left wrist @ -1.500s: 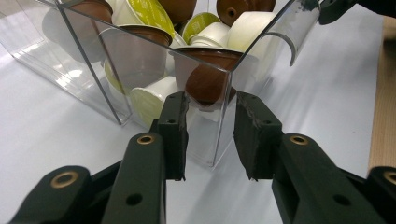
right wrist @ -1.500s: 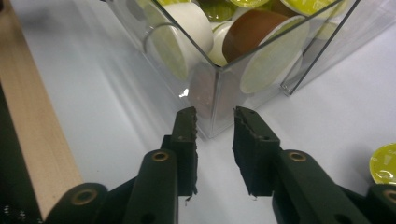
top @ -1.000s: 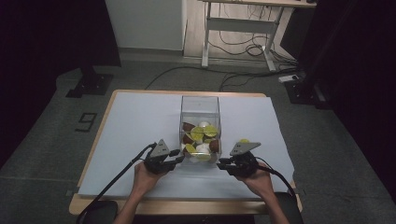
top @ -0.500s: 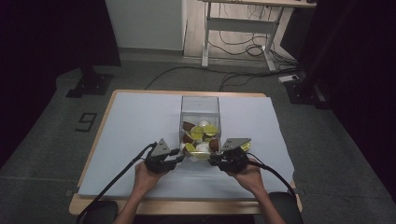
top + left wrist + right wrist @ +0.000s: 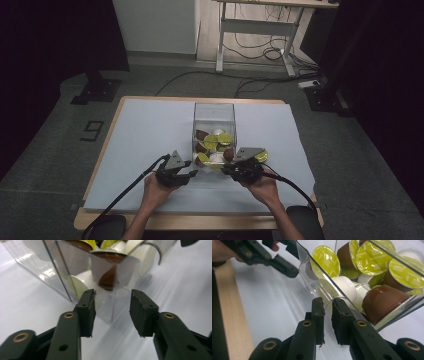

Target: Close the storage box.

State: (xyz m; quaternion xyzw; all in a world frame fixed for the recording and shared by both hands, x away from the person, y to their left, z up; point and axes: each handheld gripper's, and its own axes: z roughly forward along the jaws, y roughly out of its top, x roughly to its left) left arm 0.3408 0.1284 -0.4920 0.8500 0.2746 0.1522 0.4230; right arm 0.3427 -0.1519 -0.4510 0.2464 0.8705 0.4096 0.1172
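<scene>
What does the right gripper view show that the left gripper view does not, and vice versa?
Right gripper view: the right gripper shut on the wall of the clear box, green capsule lids, the wooden table edge. Left gripper view: the left gripper, jaws just opened wider, the box's corner between them, untouched. Both: the capsules and white cover.

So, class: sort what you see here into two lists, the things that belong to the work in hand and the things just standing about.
In the job:
- clear box
- coffee capsules inside it
- right gripper, clamped on the box's front wall
- left gripper, jaws open at a box corner, having just been opening

Just about:
- desk frame behind
- floor cables
</scene>
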